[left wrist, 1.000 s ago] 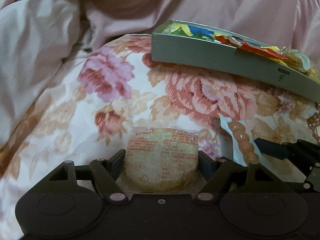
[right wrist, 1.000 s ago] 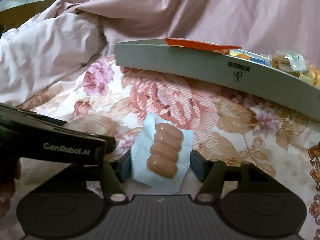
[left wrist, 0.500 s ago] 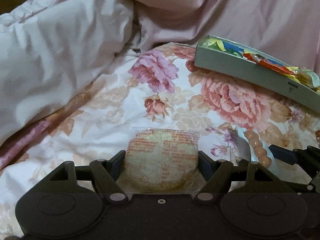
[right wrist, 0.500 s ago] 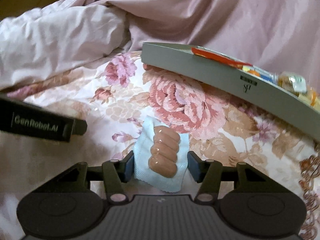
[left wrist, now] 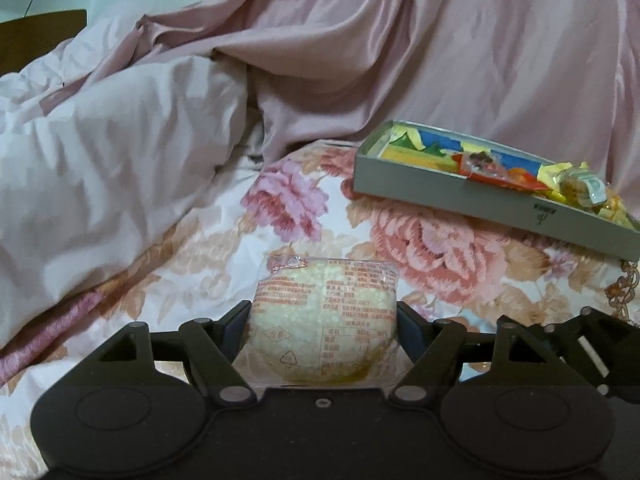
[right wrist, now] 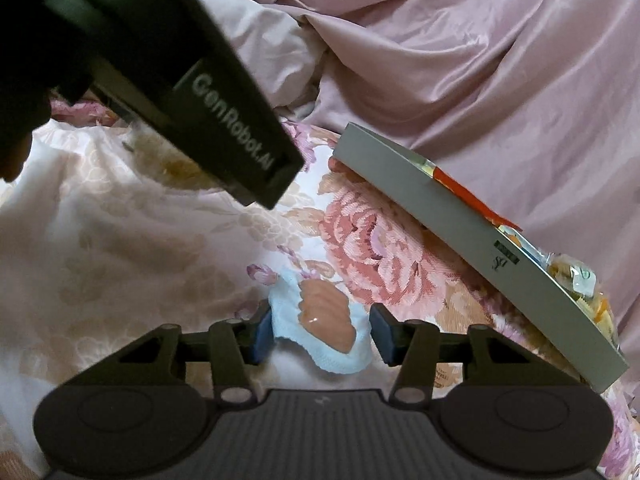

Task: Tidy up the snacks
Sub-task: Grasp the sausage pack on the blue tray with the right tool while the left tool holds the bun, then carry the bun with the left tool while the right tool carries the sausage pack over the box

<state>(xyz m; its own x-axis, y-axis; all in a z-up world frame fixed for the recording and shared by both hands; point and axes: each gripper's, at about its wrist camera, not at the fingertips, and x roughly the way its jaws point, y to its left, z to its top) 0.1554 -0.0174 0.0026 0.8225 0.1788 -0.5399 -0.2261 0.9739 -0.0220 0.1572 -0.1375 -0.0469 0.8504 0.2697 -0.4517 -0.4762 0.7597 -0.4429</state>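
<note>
The left gripper is closed on a round cake in a clear wrapper; both fingers press its sides, and it is lifted above the flowery bed cover. Ahead of this gripper and to its left, the cover is bare and gives open room, up to the puffy pink blanket that rises like a wall on the left and at the back. Ahead and to the right sits a flat grey box. Its near wall faces the gripper and its top is open. Inside the box lie bright wrapped snacks: yellow, blue and red packs, and a clear bag at the far right end. The right gripper has a small pack of sausages on a light blue wrapper between its fingers. The left finger touches the pack; I cannot tell if the right finger touches it, so I cannot tell if the grip is tight. From this gripper the box is ahead on the right, tilted, with its long edge close by. The body of the left gripper hangs high on the left and blocks that side.
</note>
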